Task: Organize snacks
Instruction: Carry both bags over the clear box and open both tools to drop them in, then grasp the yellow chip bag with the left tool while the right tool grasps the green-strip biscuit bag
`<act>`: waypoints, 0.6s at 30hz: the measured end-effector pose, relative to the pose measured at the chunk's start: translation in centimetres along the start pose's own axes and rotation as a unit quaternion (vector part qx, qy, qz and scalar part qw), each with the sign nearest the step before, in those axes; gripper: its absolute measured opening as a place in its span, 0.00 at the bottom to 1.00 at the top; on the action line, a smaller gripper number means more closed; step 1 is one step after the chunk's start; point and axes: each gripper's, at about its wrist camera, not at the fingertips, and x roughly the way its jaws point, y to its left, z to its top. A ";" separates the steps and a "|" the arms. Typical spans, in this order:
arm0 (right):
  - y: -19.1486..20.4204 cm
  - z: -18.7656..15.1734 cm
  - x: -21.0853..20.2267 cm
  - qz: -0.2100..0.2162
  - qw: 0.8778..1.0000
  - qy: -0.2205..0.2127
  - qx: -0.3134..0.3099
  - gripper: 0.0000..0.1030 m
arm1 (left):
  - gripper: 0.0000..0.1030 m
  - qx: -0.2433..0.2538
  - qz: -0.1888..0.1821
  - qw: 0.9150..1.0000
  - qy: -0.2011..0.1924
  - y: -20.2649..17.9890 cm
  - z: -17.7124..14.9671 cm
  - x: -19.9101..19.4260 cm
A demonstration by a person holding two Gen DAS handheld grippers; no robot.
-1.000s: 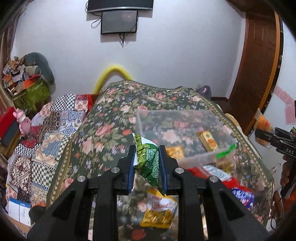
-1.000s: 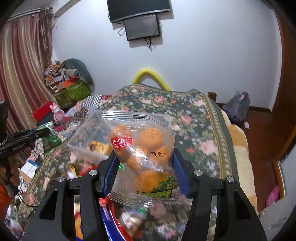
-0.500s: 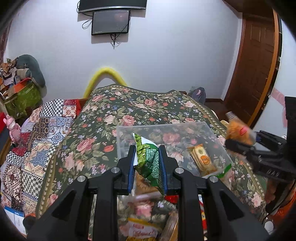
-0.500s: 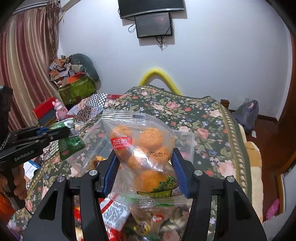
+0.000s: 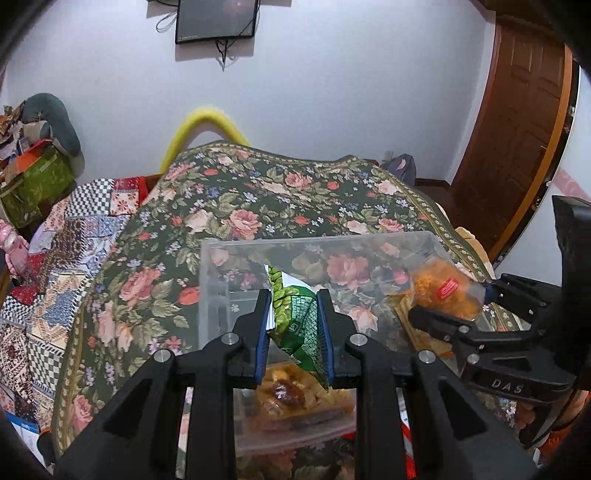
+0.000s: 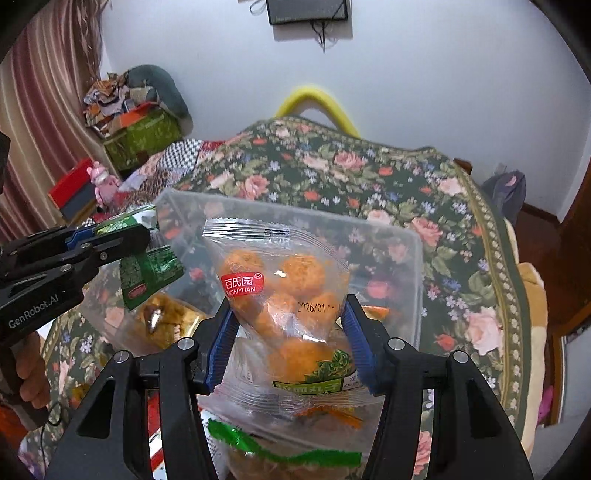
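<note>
In the left wrist view, the left gripper sits at the bottom centre of the frame, its blue-padded jaws closed on a green snack packet that stands upright between them. Just behind and under the packet is a clear plastic bin resting on a floral bedspread; through its near wall shows a packet of brownish snacks lying on the bin floor. At the right edge of this frame the right gripper reaches in sideways, holding a clear bag of orange balls over the right half of the bin; from this angle its jaws are seen edge-on, pressed against the bag. A wooden door fills the upper right, and a wall-mounted screen hangs at the top. The right wrist view shows that bag face-on at centre frame, with its red label and printed date readable, clamped at its lower sides between the right gripper's blue pads, above the bin. Here the left gripper enters from the left edge, shut on the green packet, which hangs over the bin's left part. Only this view shows the striped curtain at upper left and a green strip of wrapper at the bottom.
</note>
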 end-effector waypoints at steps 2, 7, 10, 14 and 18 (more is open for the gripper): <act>0.0 0.0 0.4 0.000 1.000 0.010 -0.003 0.51 | 0.23 0.000 0.000 1.000 0.007 -0.2 0.0 0.7; 0.0 -0.4 0.7 0.002 1.000 0.023 -0.001 0.54 | 0.23 -0.002 0.010 1.000 0.019 -0.4 -0.1 1.5; 0.0 -0.4 0.6 -0.002 1.000 0.021 -0.001 0.55 | 0.24 -0.001 0.011 1.000 0.020 -0.3 0.0 1.3; 0.0 -0.2 -0.4 0.005 1.000 0.013 0.004 0.56 | 0.36 0.004 0.015 1.000 0.014 -0.3 0.0 0.2; 0.1 -0.1 -2.2 0.009 1.000 -0.009 0.005 0.60 | 0.52 0.012 0.018 1.000 0.002 -0.6 -0.4 -1.9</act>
